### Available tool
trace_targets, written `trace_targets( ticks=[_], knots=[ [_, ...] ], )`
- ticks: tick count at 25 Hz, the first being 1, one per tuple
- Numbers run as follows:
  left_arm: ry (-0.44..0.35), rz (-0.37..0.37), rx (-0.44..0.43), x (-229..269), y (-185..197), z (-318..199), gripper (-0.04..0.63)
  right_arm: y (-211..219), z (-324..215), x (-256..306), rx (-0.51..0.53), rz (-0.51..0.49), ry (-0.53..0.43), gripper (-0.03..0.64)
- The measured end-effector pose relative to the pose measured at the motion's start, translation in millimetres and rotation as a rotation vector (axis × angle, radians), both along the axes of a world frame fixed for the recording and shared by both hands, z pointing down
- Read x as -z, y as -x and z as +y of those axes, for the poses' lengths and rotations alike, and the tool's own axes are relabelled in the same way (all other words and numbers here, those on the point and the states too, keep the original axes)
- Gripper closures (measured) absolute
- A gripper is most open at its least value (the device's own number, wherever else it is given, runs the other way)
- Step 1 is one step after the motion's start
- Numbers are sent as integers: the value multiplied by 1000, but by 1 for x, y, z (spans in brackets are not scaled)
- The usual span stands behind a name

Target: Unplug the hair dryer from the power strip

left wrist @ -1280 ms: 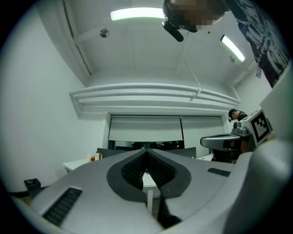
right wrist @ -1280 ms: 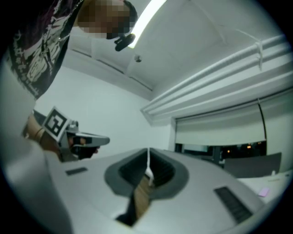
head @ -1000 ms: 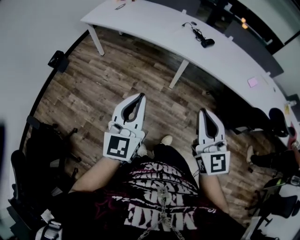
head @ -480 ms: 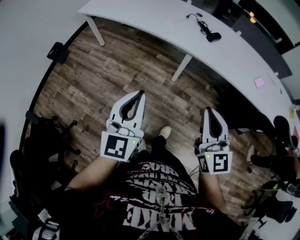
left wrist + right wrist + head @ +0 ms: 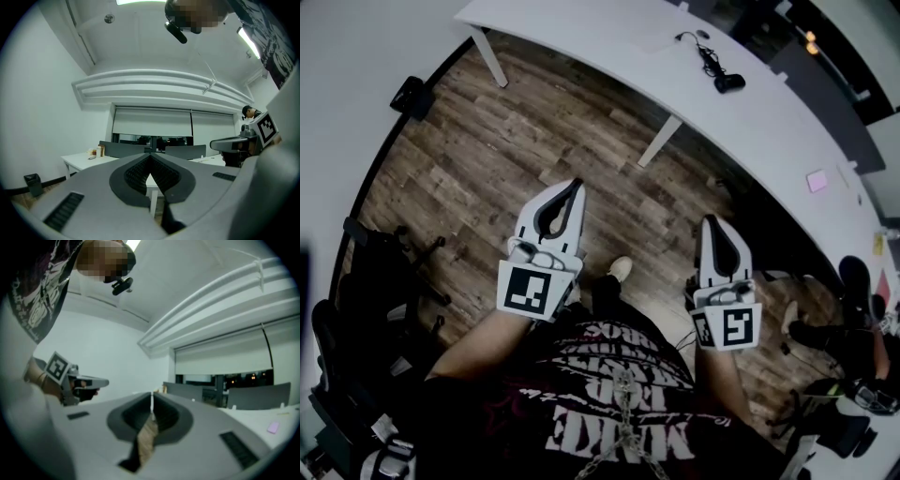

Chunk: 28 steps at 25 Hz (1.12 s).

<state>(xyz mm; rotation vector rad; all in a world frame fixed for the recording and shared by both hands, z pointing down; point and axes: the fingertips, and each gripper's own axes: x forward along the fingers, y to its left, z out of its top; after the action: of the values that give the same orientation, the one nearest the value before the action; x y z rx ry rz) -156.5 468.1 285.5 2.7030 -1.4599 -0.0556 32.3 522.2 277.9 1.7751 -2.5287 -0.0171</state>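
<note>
Shifted right at frame top, the black hair dryer [image 5: 729, 82] is best gripped by its presumably stiff plug, not the limp cord [image 5: 705, 54]; left tool [image 5: 575, 185] and right tool [image 5: 710, 222] are clenched empty.

Item: small black hair dryer [image 5: 729, 82], lying flat on the long white tabletop [image 5: 581, 37], toward its far edge. Thin black cord [image 5: 705, 58] trails loosely from it across the top; its plug end is too small to make out.

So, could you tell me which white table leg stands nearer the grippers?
The slanted leg under the table's middle; the other leg stands at its far left end in the head view.
</note>
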Motion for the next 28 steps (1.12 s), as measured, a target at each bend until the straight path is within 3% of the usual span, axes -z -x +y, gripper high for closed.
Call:
trace_targets(
  ticks=[17,28],
  knots=[
    [-66,-11,42,25,-57,-56,569,-62,-55,19,37,-9,-64,581],
    [-114,-73,155,38,-64,-63,571,-98,-75,22,100,-56,-108,581]
  ],
)
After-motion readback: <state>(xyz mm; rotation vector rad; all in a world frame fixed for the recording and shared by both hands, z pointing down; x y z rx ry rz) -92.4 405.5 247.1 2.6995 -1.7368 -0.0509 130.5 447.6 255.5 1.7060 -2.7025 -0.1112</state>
